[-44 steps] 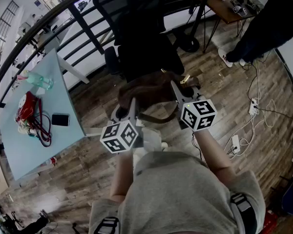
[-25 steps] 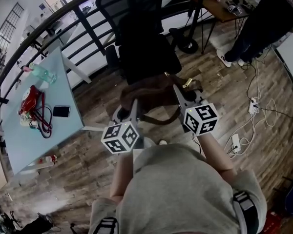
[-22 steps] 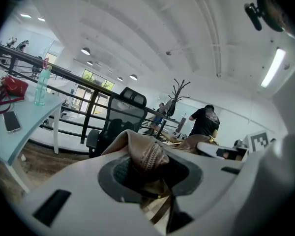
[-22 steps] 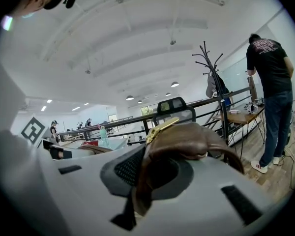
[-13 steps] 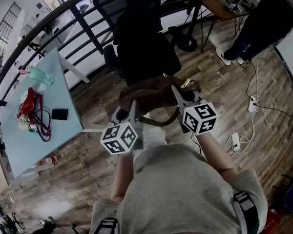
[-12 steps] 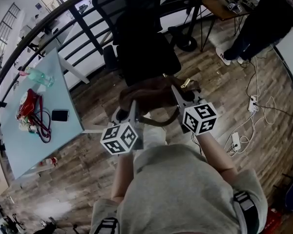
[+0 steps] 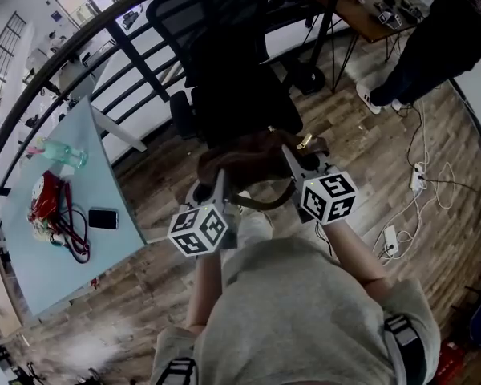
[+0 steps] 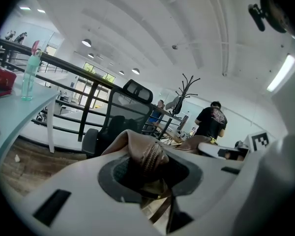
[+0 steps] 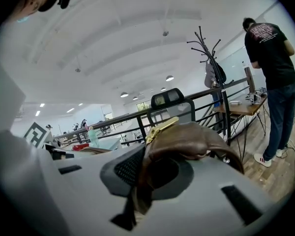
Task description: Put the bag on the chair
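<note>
1. Bag [image 7: 252,157] hangs in the air at 6 o'clock from the chair [image 7: 236,70], near it but not yet on it.
2. Left gripper [image 7: 214,181] is clamped on the bag's zipped edge, and the right gripper [image 7: 298,152] is pinched tight on the other end.
3. Remaining, I judge: carry it over the chair, lower it, let go.

Behind bag [image 7: 252,155], chair [image 7: 239,95]; table [image 7: 58,277] at left.

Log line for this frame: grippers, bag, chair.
left gripper: shut on bag | right gripper: shut on bag | bag: held in front of chair, not on seat
</note>
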A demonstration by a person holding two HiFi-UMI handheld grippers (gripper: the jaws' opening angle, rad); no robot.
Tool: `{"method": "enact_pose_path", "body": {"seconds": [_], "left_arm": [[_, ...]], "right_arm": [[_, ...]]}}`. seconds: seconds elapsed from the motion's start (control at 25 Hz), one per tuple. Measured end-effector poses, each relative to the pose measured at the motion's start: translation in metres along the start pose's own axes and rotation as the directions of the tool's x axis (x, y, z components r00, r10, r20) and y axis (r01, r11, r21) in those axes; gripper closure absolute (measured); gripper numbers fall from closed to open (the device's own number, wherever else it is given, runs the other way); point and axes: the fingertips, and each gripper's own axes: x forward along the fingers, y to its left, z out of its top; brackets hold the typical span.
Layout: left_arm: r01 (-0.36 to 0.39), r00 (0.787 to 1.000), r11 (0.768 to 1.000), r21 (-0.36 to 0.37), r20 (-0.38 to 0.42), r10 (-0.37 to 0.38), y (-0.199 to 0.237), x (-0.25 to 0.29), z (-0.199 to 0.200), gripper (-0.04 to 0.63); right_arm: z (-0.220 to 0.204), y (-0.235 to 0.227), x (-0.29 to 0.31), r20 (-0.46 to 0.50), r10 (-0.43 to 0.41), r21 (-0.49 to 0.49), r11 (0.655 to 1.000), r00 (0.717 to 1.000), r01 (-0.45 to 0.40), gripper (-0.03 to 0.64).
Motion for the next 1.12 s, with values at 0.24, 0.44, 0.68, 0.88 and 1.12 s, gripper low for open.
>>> {"method": "enact_pose_path", "body": {"seconds": [0.24, 0.44, 0.68, 0.88, 1.12], "left_arm": [[0.014, 1.0, 1.0, 0.005, 0.003, -0.014, 0.025, 0.043, 0.037, 0.502], [0.037, 0.999, 0.999, 0.016, 0.004, -0.037, 0.038, 0.077, 0.07, 0.502], [0.052, 0.999, 0.998, 0.027, -0.004, -0.052, 0.061, 0.113, 0.098, 0.502], [0.064, 0.998, 0.997, 0.036, -0.015, -0.063, 0.076, 0.141, 0.116, 0.502], [0.081, 0.996, 0.996, 0.037, -0.038, -0.08, 0.095, 0.167, 0.129, 0.502]], "right_arm": [[0.025, -0.011, 0.052, 0.006, -0.006, 0.004, 1.0, 1.0, 0.006, 0.592], [0.049, -0.021, 0.09, 0.019, -0.019, 0.002, 1.0, 1.0, 0.019, 0.592], [0.066, -0.031, 0.135, 0.027, -0.037, 0.004, 0.999, 0.999, 0.037, 0.592], [0.075, -0.039, 0.167, 0.029, -0.05, 0.008, 0.999, 0.998, 0.05, 0.592], [0.079, -0.048, 0.199, 0.023, -0.069, 0.018, 0.998, 0.997, 0.068, 0.592]]}}
